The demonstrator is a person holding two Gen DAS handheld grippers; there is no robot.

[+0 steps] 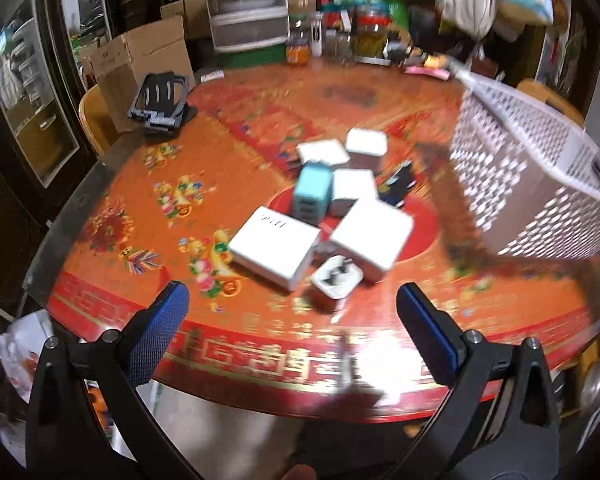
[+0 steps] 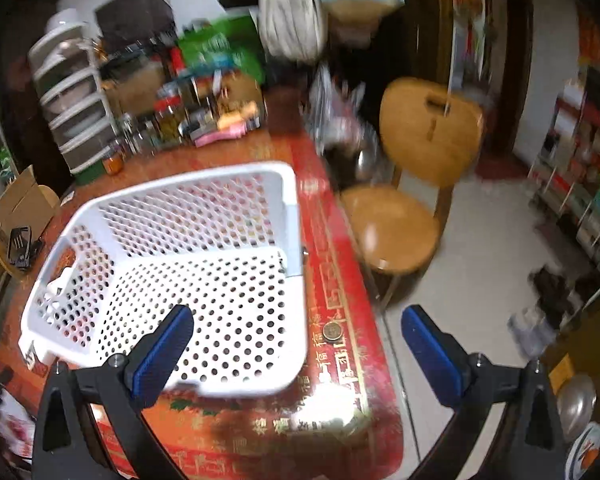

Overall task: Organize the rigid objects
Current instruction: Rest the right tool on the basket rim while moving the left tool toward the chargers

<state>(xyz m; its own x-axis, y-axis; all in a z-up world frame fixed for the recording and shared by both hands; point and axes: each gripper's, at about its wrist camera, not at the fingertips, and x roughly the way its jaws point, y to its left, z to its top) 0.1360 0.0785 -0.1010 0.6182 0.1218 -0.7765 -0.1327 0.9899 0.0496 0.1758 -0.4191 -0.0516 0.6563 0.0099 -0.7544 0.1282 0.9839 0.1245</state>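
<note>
Cluttered worktop (image 1: pixel 140 184) crowded your released left claw (image 1: pixel 292 312) and right claw (image 2: pixel 296 328); tightly packed chargers (image 1: pixel 332 204) risked scattering beside the basket (image 2: pixel 220 176).

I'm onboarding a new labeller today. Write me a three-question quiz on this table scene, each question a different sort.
1. True or false: the white basket already holds several chargers.
2. Multiple choice: the one teal charger in the pile stands A) inside the basket, B) among the white boxes, C) on the chair.
3. Short answer: what state are the left gripper and right gripper in?

Key: 1 false, its perforated floor shows nothing inside. 2 B. 3 both open, nothing between the fingers.
</note>
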